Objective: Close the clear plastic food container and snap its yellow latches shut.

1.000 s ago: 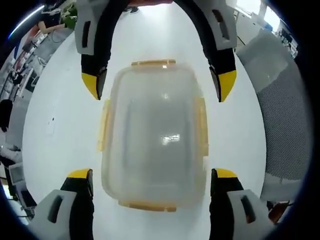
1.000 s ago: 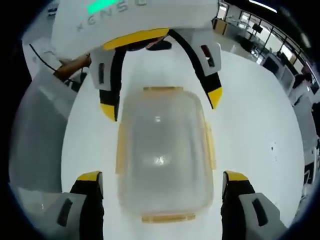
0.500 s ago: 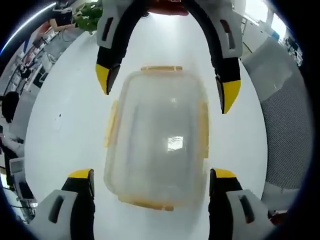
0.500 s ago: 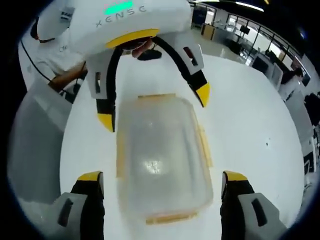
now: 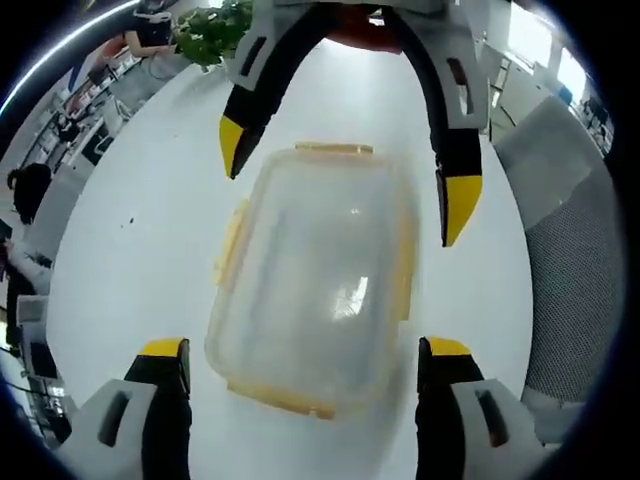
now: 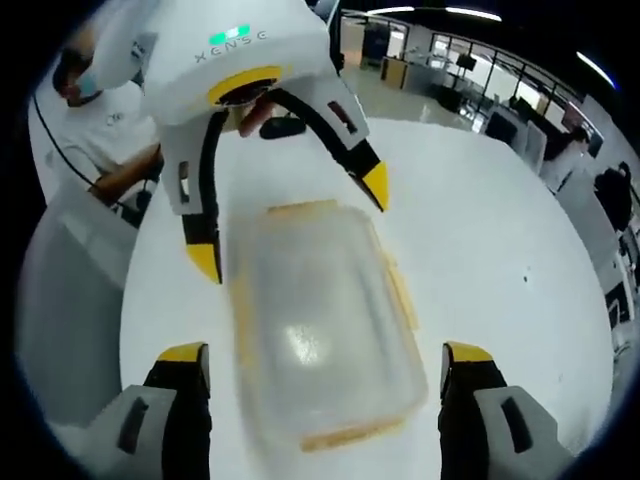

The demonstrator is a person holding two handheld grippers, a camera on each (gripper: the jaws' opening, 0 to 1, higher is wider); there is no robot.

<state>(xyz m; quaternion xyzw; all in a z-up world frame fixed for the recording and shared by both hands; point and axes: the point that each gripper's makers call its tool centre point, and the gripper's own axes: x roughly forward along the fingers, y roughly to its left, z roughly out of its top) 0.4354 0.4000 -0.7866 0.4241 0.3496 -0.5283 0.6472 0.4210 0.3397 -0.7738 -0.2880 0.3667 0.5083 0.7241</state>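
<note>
Both my grippers, left (image 5: 300,348) and right (image 6: 325,350), gape wide over the clear rectangular plastic food container (image 5: 315,275) with yellow latches (image 5: 230,240), resting on the round white table (image 5: 140,220) between them.

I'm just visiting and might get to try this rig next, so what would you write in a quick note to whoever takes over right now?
Left gripper: open, holding nothing, jaws on either side of the near end of the container.
Right gripper: open, holding nothing, facing the left one from the opposite end.
Clear plastic food container: on the white round table, lid already lying on top.
Yellow latches: the side ones look flared outward, so probably not snapped; the right gripper view is blurred.
Done: lid placed.
Left: press each latch down until it clicks.
</note>
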